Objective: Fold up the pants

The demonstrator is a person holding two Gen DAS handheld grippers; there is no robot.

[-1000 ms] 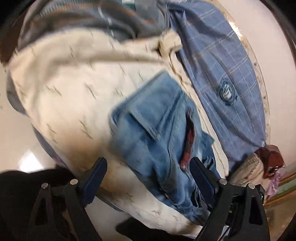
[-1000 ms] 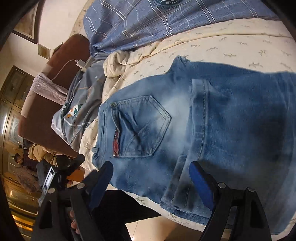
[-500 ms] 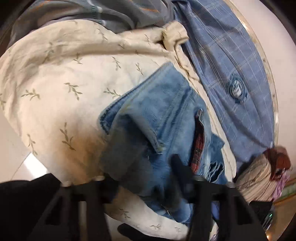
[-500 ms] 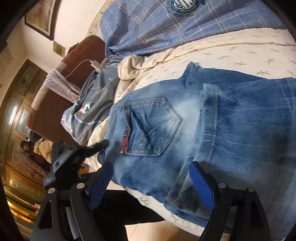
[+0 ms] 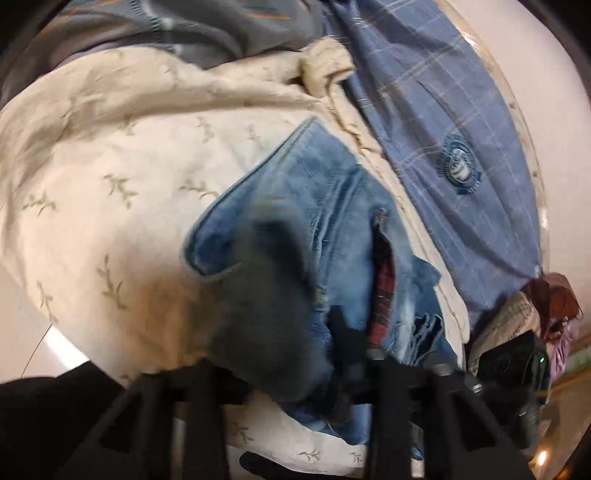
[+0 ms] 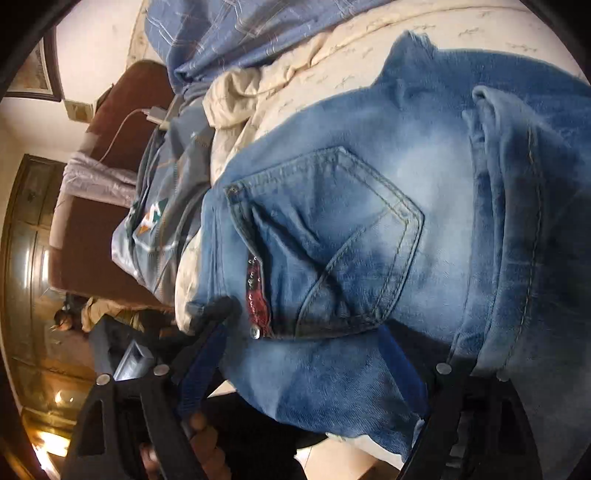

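Blue jeans (image 6: 369, 240) lie back-pocket up on a cream leaf-print bedsheet (image 5: 129, 184). In the left wrist view the waistband corner of the jeans (image 5: 325, 206) is bunched between the fingers of my left gripper (image 5: 295, 354), whose jaws are closing on the denim. From the right wrist camera, that left gripper (image 6: 218, 314) pinches the waistband near the red pocket trim. My right gripper (image 6: 299, 369) stands open, and the near edge of the jeans' seat lies between its blue pads without being squeezed.
A blue plaid shirt (image 5: 443, 129) and a grey garment (image 5: 184, 29) lie on the bed beyond the jeans. A brown headboard (image 6: 110, 147) with a white charger cable (image 6: 155, 114) stands to the left. A hand (image 6: 207, 450) holds the left gripper. Floor shows below the bed edge.
My left gripper went from wide open to closed around the jeans' waistband corner. The right gripper moved closer to the jeans, which now fill more of its view; its jaws stayed open.
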